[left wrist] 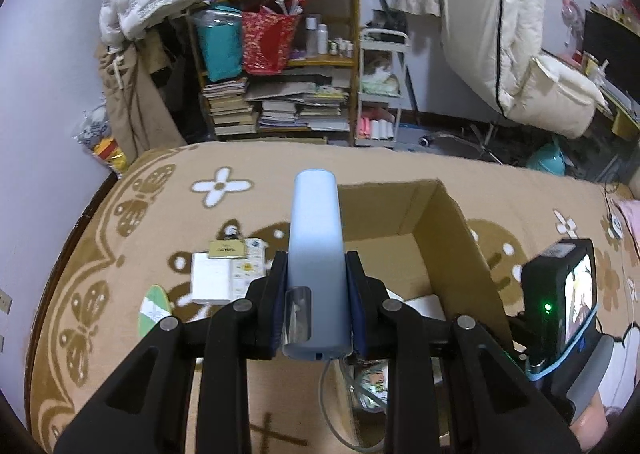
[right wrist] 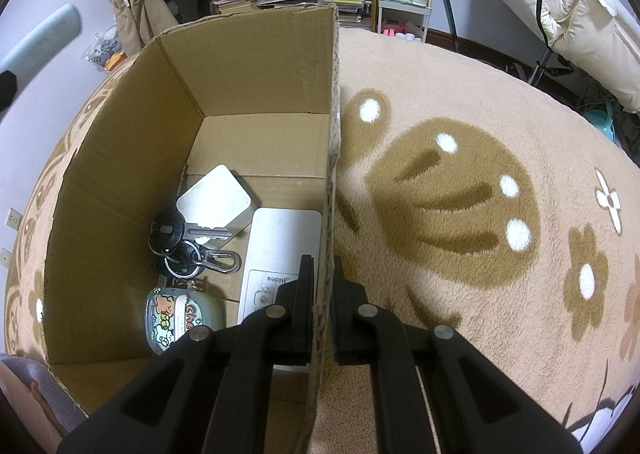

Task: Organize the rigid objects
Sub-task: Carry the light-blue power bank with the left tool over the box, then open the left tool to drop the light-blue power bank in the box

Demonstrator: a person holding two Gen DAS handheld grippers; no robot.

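Note:
My left gripper (left wrist: 316, 274) is shut on a pale blue cylindrical device (left wrist: 316, 238), held above the near left edge of an open cardboard box (left wrist: 452, 230). The same blue device (right wrist: 40, 39) shows at the far left of the right wrist view. My right gripper (right wrist: 323, 274) is shut on the box's right wall (right wrist: 330, 157), one finger inside, one outside. Inside the box lie a white case (right wrist: 216, 199), a bunch of keys (right wrist: 188, 242), a white Midea remote (right wrist: 280, 250) and a cartoon-printed case (right wrist: 180, 316).
On the beige patterned blanket (left wrist: 160, 189) left of the box lie a white booklet (left wrist: 212, 278), a gold card (left wrist: 226, 249) and a green oval item (left wrist: 154, 312). A cluttered shelf (left wrist: 280, 53), a cart (left wrist: 380, 81) and hanging coats stand beyond the bed.

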